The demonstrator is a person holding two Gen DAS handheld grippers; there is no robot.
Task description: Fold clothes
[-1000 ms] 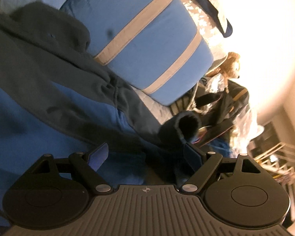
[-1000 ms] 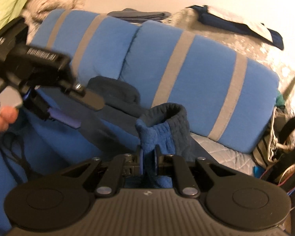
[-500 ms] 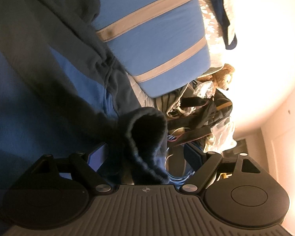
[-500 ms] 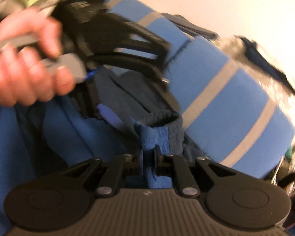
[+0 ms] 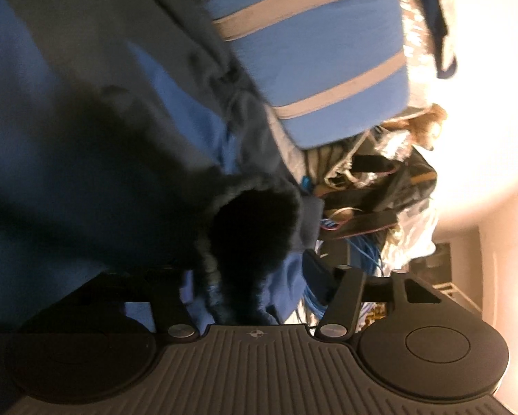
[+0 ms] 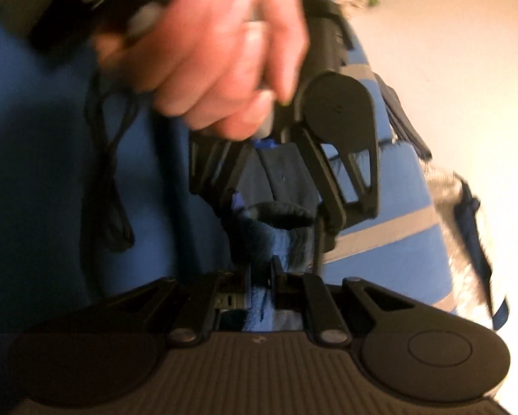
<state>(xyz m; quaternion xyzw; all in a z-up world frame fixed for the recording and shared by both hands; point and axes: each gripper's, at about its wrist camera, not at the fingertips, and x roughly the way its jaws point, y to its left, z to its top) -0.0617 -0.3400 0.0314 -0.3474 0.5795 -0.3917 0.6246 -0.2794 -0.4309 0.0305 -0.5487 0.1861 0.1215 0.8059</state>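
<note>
A blue and dark grey fleece garment [image 5: 68, 173] lies spread out, one sleeve lifted. My right gripper [image 6: 262, 273] is shut on that sleeve's blue fabric just below the dark cuff [image 6: 273, 238]. A hand [image 6: 217, 62] holds my left gripper [image 6: 279, 221] over the same cuff. In the left wrist view the cuff [image 5: 255, 228] stands with its mouth round between the two fingers of the left gripper [image 5: 248, 276]. Those jaws are closing around it, and the cuff does not look squeezed.
Blue pillows with grey stripes [image 5: 311, 52] [image 6: 397, 186] lie just behind the garment. Bags, cables and a teddy bear [image 5: 428, 128] are piled to the right. A black cord [image 6: 110, 190] trails over the blue fabric on the left.
The right gripper carried the cuff leftwards into the left gripper's span. The left gripper rolled, came down over the cuff, and its jaws narrowed around it.
</note>
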